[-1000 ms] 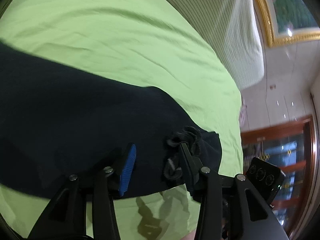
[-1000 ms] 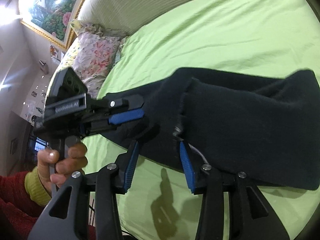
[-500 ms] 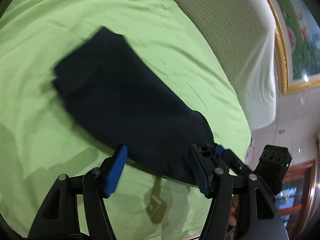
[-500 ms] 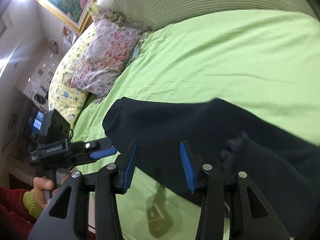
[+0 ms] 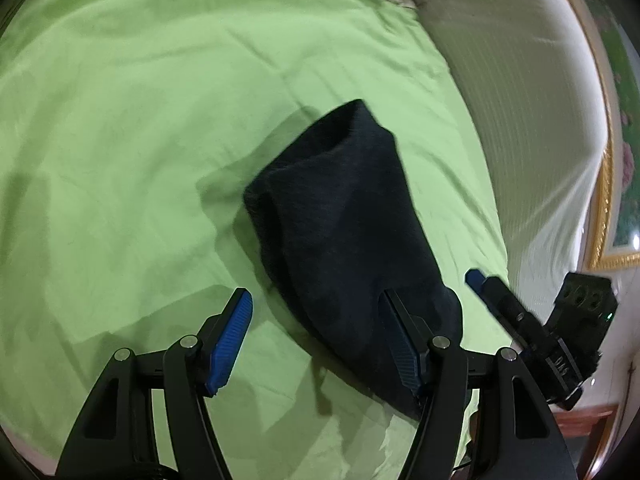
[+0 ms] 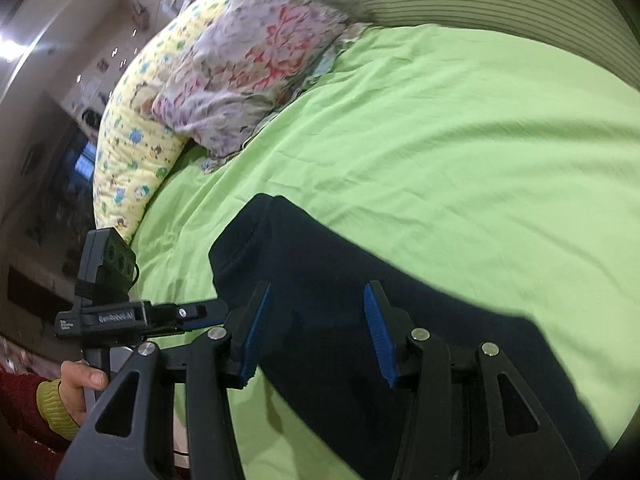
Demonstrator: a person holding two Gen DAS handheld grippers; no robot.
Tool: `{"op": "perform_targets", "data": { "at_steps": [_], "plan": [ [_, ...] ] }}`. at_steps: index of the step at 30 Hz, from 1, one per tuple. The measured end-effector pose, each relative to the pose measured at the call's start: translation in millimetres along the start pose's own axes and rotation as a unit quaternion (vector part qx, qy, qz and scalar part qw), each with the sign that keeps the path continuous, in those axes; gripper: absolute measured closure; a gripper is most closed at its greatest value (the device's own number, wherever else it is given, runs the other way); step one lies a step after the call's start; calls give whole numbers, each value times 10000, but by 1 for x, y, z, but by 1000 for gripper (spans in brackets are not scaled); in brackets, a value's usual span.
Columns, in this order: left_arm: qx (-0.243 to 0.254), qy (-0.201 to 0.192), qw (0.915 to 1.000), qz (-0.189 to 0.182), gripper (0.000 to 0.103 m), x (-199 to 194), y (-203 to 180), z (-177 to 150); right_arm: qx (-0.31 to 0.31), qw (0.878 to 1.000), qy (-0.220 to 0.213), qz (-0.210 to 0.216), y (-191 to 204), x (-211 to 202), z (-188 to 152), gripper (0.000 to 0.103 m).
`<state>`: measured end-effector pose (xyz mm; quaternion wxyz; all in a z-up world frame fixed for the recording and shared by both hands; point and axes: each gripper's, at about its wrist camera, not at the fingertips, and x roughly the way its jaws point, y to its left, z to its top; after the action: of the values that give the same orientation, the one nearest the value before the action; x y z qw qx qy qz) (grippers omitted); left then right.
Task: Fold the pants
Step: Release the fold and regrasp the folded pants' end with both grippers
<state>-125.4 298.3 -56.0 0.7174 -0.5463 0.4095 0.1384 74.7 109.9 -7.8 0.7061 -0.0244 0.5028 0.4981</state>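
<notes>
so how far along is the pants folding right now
Done, by the look of it: the dark navy fabric pants lie in a compact folded bundle on the light green bed sheet. In hand: nothing. The left gripper is open and the right gripper has its jaws opening, both above the cloth without pinching it. Left: perhaps one more fold or some smoothing, since one end looks bunched.

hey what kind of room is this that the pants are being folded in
Most likely a bedroom: the dark pants lie on a bed with a green sheet, floral pillows sit at its end, and a gold-framed picture hangs on the wall.
</notes>
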Motion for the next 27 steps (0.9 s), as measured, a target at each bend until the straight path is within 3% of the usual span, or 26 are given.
{"op": "perform_targets", "data": {
  "at_steps": [9,19,21,23,25,27],
  "plan": [
    [-152,-103,9997,-187,39,19,11,11,-880,9928,809,45,20,58,51,54],
    [-212,-143,9982,-549,42,26,17,17,-1296,9762,1732,130,30,133,67,54],
    [-257,-201,9979,-563,43,26,16,17,-1427,9731,1801,161,32,140,69,60],
    [-238,-290,9982,-458,48,26,14,16,-1547,9718,1771,174,34,138,68,72],
    [-223,-326,9988,-294,71,25,13,13,-1565,9730,1684,230,32,130,68,80],
    [-285,-243,9987,-339,77,24,12,12,-1498,9765,1493,409,30,115,66,81]
  ]
}}
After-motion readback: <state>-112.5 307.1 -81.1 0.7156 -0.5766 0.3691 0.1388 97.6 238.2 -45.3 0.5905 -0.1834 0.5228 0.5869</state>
